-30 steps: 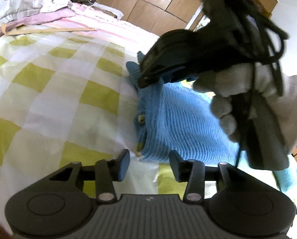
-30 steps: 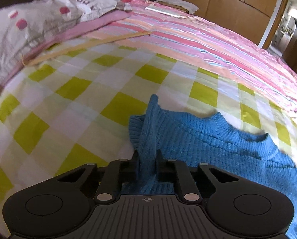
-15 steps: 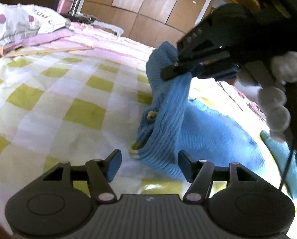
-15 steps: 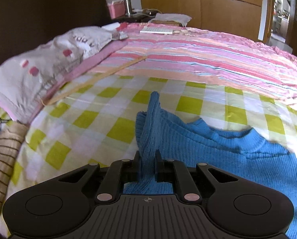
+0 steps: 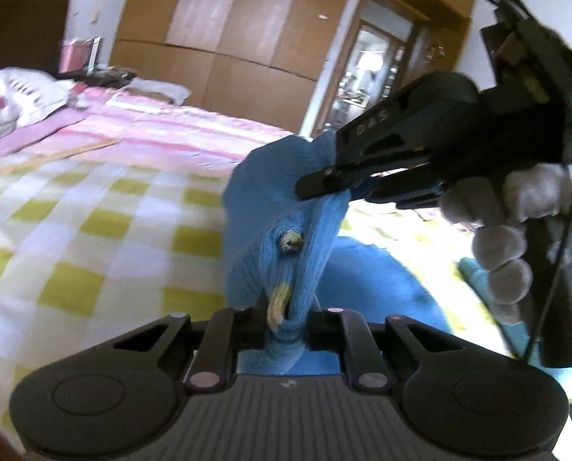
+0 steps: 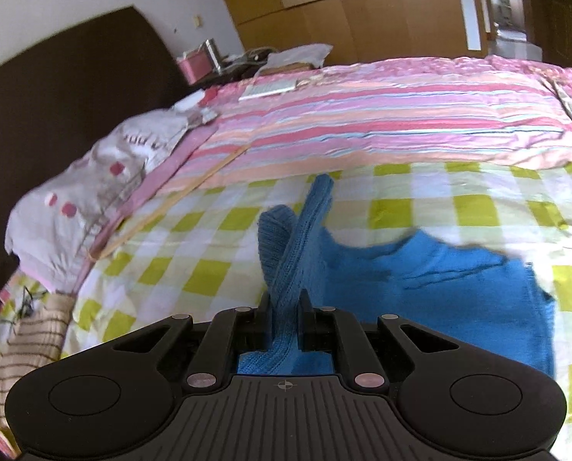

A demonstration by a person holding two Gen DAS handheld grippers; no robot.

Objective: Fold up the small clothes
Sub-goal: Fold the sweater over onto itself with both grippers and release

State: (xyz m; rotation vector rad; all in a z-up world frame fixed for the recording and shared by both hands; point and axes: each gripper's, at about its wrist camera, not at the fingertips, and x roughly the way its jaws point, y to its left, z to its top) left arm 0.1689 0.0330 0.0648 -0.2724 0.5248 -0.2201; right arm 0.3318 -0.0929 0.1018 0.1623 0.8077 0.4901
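Observation:
A small blue knit sweater point(image 5: 286, 261) with yellow trim is lifted off the yellow-and-white checked bedspread point(image 5: 74, 238). My left gripper point(image 5: 284, 319) is shut on its lower edge. My right gripper point(image 6: 284, 307) is shut on another fold of the sweater point(image 6: 439, 288), whose body trails down to the right onto the bed. In the left wrist view the right gripper point(image 5: 324, 188) shows at upper right, held by a white-gloved hand point(image 5: 508, 246), pinching the sweater's top.
A pink striped blanket point(image 6: 382, 115) covers the far half of the bed. A white spotted pillow point(image 6: 93, 192) lies at the left by the dark headboard point(image 6: 55, 107). A striped garment point(image 6: 28, 342) sits at the left edge. Wooden wardrobes point(image 5: 228, 38) stand behind.
My left gripper has closed on the sweater's lower edge; it was open a second ago. Both grippers have risen, lifting the sweater's side off the bed.

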